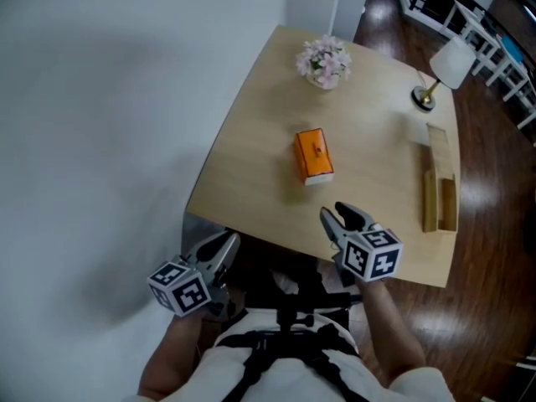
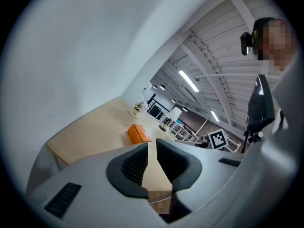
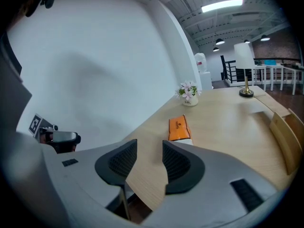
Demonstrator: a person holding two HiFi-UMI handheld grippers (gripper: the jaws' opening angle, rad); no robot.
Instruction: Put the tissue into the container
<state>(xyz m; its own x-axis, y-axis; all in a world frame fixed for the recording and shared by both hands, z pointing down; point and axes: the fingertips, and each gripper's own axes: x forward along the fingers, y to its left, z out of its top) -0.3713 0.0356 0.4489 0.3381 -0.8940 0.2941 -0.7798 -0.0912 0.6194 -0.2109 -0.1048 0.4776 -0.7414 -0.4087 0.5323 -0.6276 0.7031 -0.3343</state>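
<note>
Nearest, the left tool [image 1: 221, 248] is held just off the counter's [image 1: 377, 132] near-left corner and the right tool [image 1: 339, 217] over its near edge, each with jaws parted and nothing between them. Further in, near the middle of the counter, the orange tissue pack [image 1: 313, 155] lies flat, well apart from the wooden container [image 1: 439, 193] at the right edge, while a flower pot [image 1: 323, 61] and a lamp [image 1: 444, 67] stand at the far end. The pack is judged light, soft and easily crushed, perhaps slippery, so it is best taken gently across its narrow width near the middle.
</note>
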